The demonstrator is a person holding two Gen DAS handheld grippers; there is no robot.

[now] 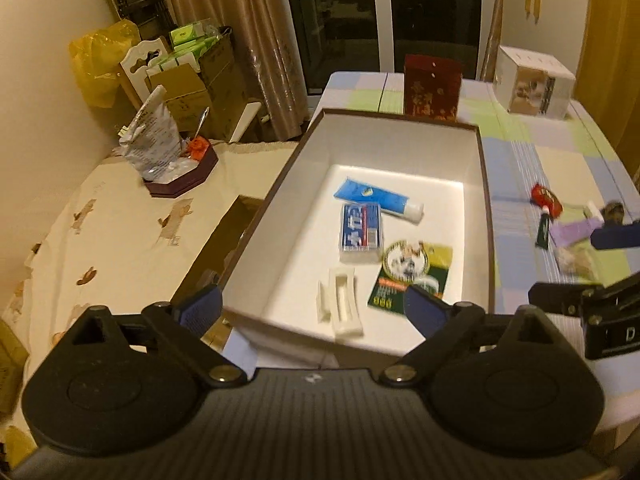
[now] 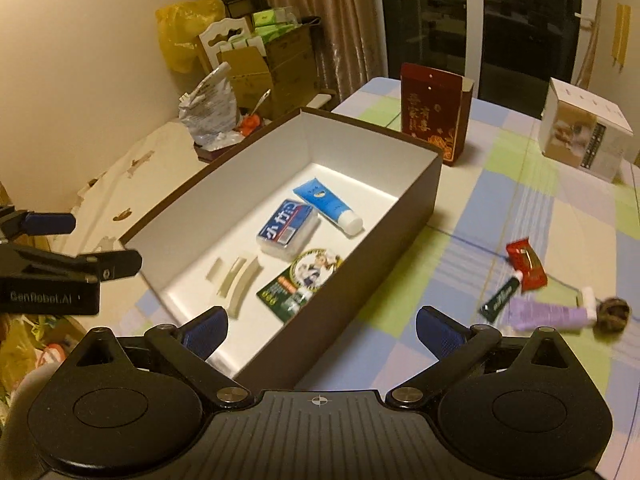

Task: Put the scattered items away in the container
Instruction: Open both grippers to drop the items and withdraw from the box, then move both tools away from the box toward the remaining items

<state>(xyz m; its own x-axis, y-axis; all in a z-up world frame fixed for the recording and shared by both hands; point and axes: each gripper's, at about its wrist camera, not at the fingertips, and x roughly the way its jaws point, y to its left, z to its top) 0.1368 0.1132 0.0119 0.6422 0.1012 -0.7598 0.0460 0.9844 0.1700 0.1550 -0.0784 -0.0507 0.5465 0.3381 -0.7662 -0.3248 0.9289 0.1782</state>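
Both grippers, left gripper [image 1: 312, 308] and right gripper [image 2: 322, 328], have jaws wide, empty. Purple tube [image 2: 548, 314], right of the box [image 2: 400, 216]: likely light, soft; grasp mid-body.

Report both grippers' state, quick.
Left gripper: open, holding nothing, over the box.
Right gripper: open, holding nothing.

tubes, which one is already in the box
The blue tube with the white cap lies inside the box. The purple tube and the small dark green tube lie out on the tablecloth.
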